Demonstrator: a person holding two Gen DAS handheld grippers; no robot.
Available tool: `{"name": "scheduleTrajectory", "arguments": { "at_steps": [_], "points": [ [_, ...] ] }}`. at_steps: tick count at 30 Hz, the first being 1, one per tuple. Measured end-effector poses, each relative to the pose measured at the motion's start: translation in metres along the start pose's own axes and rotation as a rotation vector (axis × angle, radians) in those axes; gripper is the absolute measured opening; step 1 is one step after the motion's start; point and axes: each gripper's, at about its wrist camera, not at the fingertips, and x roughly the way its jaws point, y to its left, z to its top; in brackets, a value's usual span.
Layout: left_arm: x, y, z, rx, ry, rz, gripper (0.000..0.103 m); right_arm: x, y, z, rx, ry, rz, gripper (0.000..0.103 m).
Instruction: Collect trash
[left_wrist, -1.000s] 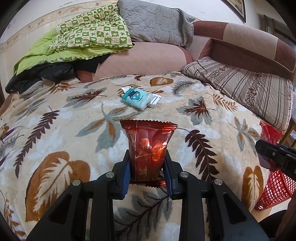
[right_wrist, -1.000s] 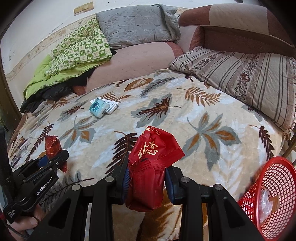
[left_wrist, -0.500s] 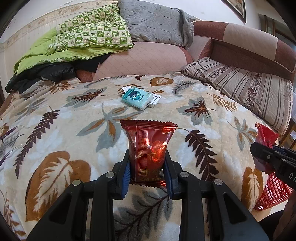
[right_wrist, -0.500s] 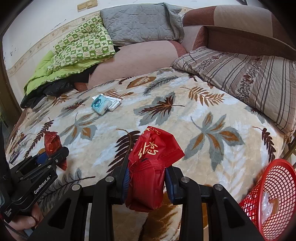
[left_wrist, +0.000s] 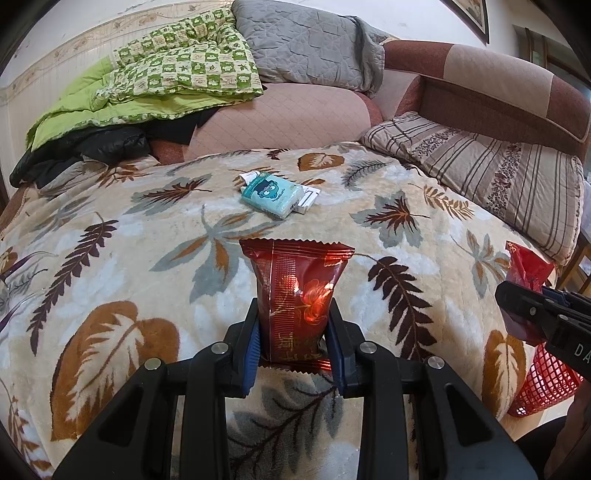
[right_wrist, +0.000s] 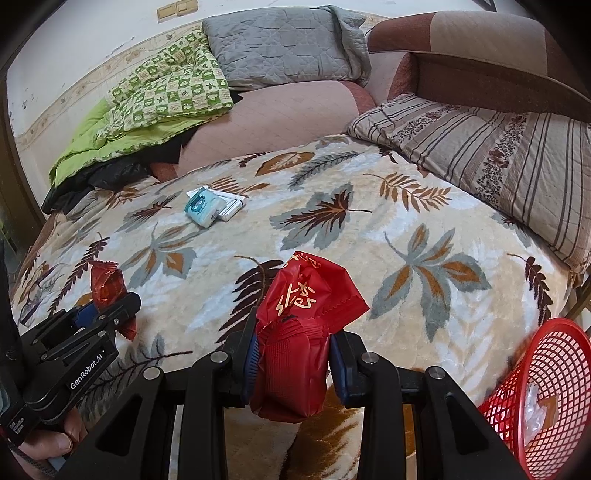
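Left wrist view shows the left gripper (left_wrist: 293, 339) with its jaws clamped on a dark red wrapper (left_wrist: 297, 299), pinched low at its sides so the crimped top stands upright ahead of the jaws. It is held clear above the bed (left_wrist: 110, 258), which looks like a carrying hold rather than a pick. Well ahead of these jaws, a teal pack (left_wrist: 271, 194) lies on the blanket, touching a white box (left_wrist: 308, 199) at its right side; whether either counts as trash I cannot tell.

Right wrist view shows the right gripper (right_wrist: 293, 358) with its jaws closed on a bright red bag (right_wrist: 306, 325). The bag is squeezed at its middle, so the loose upper part flares out above the jaws. To the right of and below these jaws, off the bed's edge, stands a red basket (right_wrist: 546, 373) with some pale scraps already in it; it is set where both hands can reach without leaning over the bed.

Both pieces seem ready for dropping, the bag first, as its jaws are nearer the basket.
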Motion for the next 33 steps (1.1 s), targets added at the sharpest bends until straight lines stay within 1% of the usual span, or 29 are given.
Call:
{"name": "scheduleTrajectory", "arguments": {
  "at_steps": [4, 5, 17, 26, 33],
  "points": [
    [0.000, -0.007, 0.000, 0.003, 0.000, -0.004, 0.030, 0.000, 0.000, 0.000, 0.001, 0.001, 0.000, 0.035],
    [0.000, -0.003, 0.000, 0.001, 0.000, -0.004, 0.030, 0.000, 0.000, 0.000, 0.001, 0.000, 0.000, 0.035],
    [-0.001, -0.004, -0.001, 0.000, 0.000, -0.006, 0.030, 0.000, -0.001, 0.001, 0.002, -0.001, 0.002, 0.035],
    [-0.001, -0.013, -0.001, 0.011, -0.004, -0.020, 0.030, -0.002, -0.003, 0.002, 0.011, -0.005, 0.000, 0.035],
    [-0.002, -0.010, -0.002, 0.012, -0.005, -0.019, 0.030, -0.004, -0.004, 0.002, 0.018, -0.011, -0.001, 0.035]
  ]
}}
